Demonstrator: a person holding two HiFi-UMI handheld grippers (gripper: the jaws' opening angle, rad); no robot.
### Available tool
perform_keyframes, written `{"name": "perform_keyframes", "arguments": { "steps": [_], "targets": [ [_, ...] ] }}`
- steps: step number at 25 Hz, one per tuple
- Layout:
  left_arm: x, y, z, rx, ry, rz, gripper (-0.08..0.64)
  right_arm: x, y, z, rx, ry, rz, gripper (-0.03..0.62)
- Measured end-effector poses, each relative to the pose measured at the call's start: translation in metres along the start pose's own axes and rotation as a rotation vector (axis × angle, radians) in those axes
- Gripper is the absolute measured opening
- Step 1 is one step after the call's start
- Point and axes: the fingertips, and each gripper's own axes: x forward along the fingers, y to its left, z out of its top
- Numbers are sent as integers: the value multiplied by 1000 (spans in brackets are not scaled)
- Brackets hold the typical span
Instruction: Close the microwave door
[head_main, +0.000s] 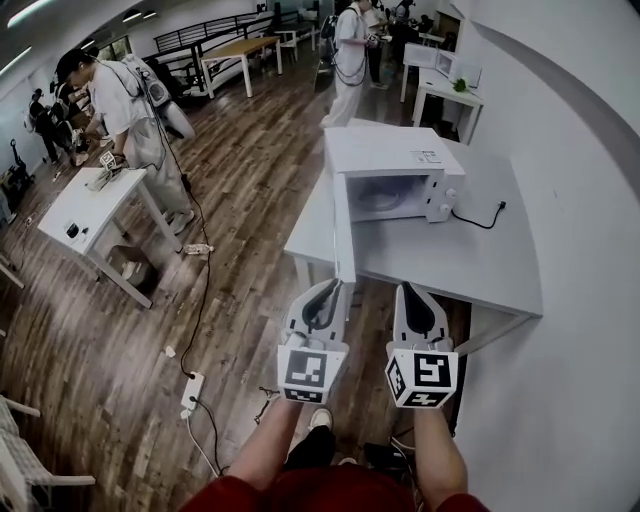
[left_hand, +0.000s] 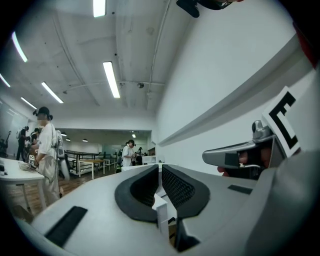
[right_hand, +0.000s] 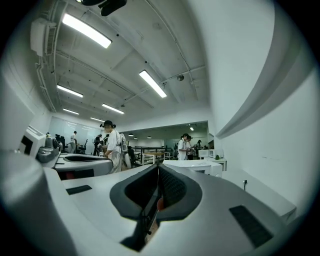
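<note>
Left gripper (head_main: 331, 287) is held level, jaws clenched on nothing, just short of the open door (head_main: 343, 228), judged ready for a push. One microwave (head_main: 395, 172) and one door are counted on the table (head_main: 470, 262). Right gripper (head_main: 406, 290), second of two, is likewise clenched empty.
</note>
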Motion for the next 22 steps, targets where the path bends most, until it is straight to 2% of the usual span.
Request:
{"name": "perform_keyframes", "arguments": {
  "steps": [4,9,12,22],
  "targets": [
    [6,11,-32,-2,50,-38,29,22,8,-16,3,34,11,26],
    [14,19,-72,3,110,-119,35,44,14,-37,1,79,18,26],
    [20,18,-97,-3,164,-181,110,54,11,-48,5,101,13,26],
    [41,19,-145,22,222,-425,179,75,2,-80,-1,170,-5,26]
  ]
}}
